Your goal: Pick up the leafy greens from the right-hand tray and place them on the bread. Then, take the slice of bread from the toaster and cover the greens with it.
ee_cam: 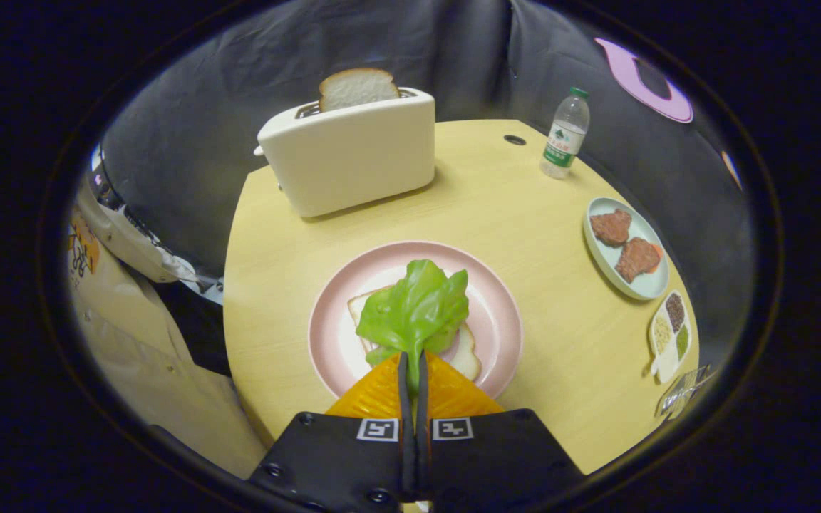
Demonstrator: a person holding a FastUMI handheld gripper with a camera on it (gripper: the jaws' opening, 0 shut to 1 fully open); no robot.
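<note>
The gripper (411, 370) had its jaws clamped on the leafy greens (416, 308) by the stem – held over the bread (465, 354) on the pink plate (496, 313), apparently for release there.

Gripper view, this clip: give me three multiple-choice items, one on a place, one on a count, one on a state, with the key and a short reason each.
1. Where is the water bottle?
A. near the table's far edge, beyond the tray of patties
B. inside the toaster
C. on the pink plate

2. How many meat patties lie on the pale blue tray?
A. one
B. two
C. four

3. What is the gripper doing?
A. open above the toaster
B. shut on the bottle
C. shut on the leafy greens

Key: 1 A, the bottle stands upright on the table past the tray. 2 B, two brown patties show side by side. 3 C, both fingers pinch the stem of the leafy greens over the bread on the pink plate.
</note>
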